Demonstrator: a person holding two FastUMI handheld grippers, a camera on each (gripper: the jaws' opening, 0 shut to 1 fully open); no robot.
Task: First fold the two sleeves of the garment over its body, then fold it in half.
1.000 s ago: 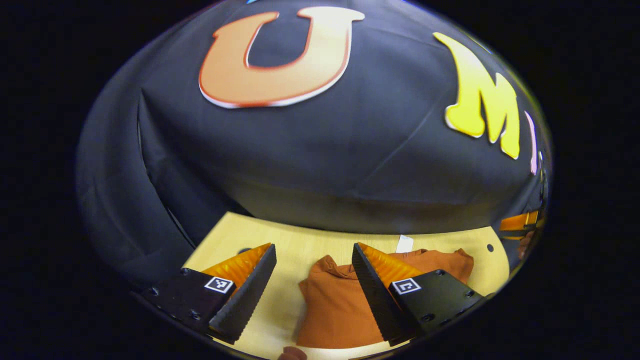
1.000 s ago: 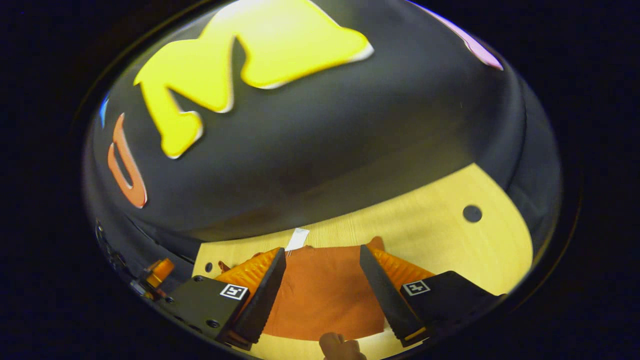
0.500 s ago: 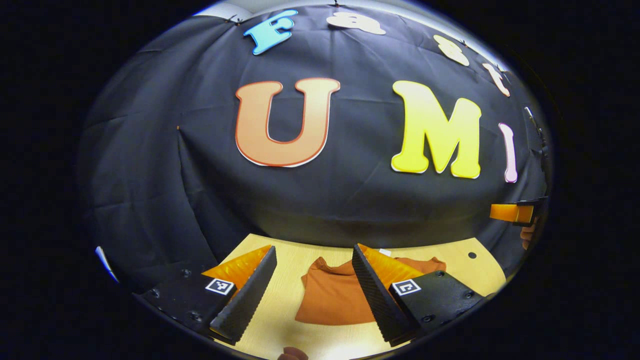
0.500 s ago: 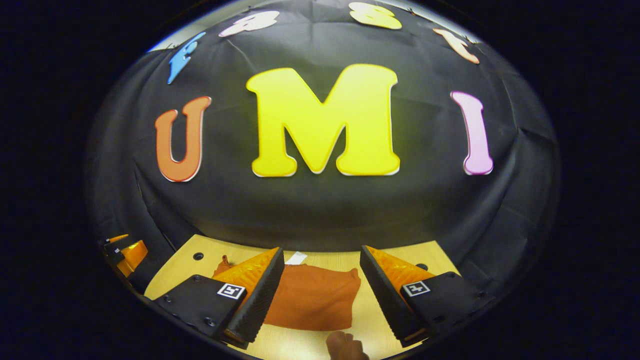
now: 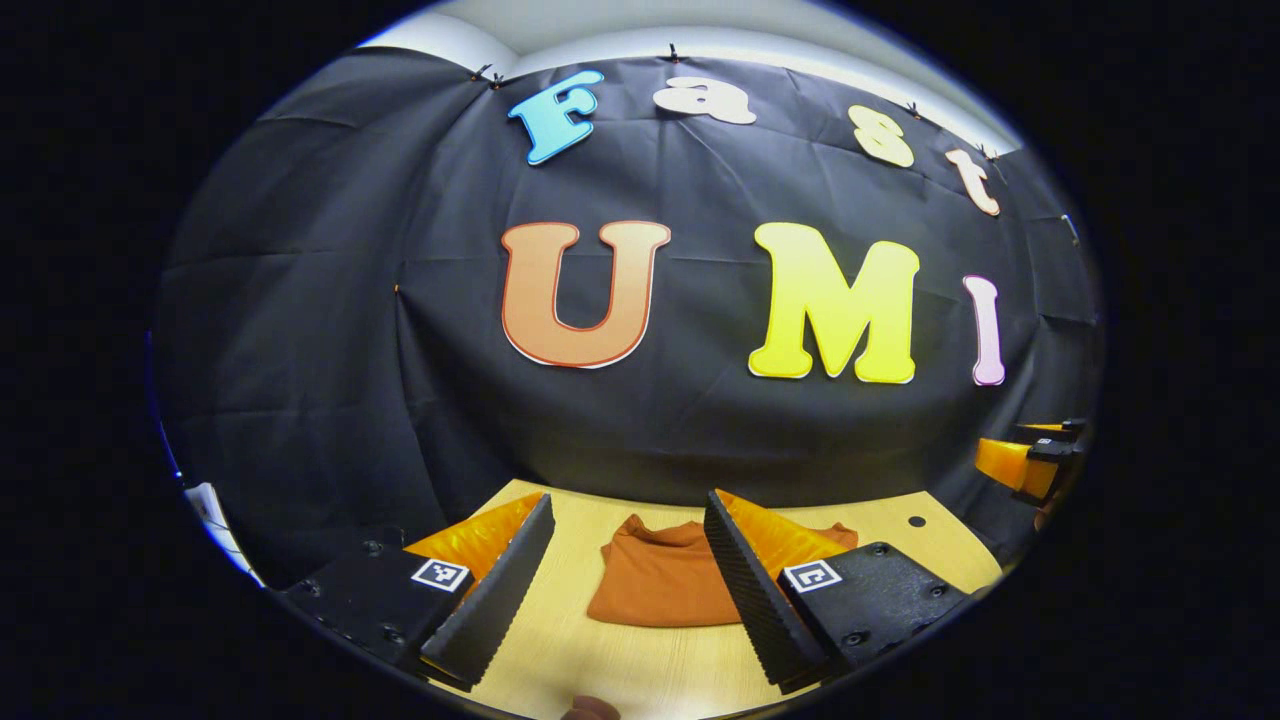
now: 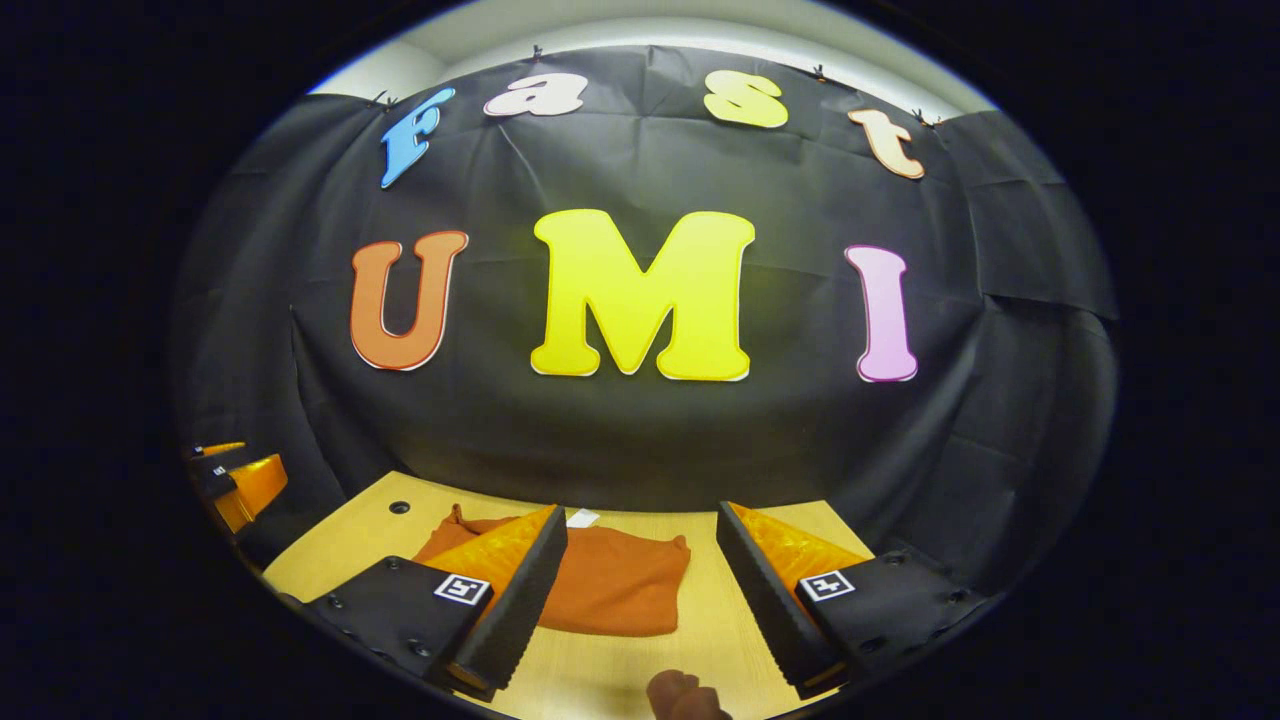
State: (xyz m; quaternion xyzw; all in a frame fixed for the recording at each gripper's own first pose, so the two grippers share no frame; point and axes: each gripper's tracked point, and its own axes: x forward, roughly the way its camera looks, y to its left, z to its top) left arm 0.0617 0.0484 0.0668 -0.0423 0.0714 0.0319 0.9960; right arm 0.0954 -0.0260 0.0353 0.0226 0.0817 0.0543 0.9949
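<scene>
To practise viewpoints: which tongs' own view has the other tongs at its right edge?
The left tongs: their view shows the right tongs at the right edge; the right gripper view has the others at its left edge.

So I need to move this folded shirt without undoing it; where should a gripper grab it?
Probably the near folded edge of the shirt, coming in low from the person's side over the table. That edge lies straight and looks layered, so pinching there should hold the layers together. The collar end looks bunched.

Both views face the wall above the shared garment (image 5: 655,580)
</scene>
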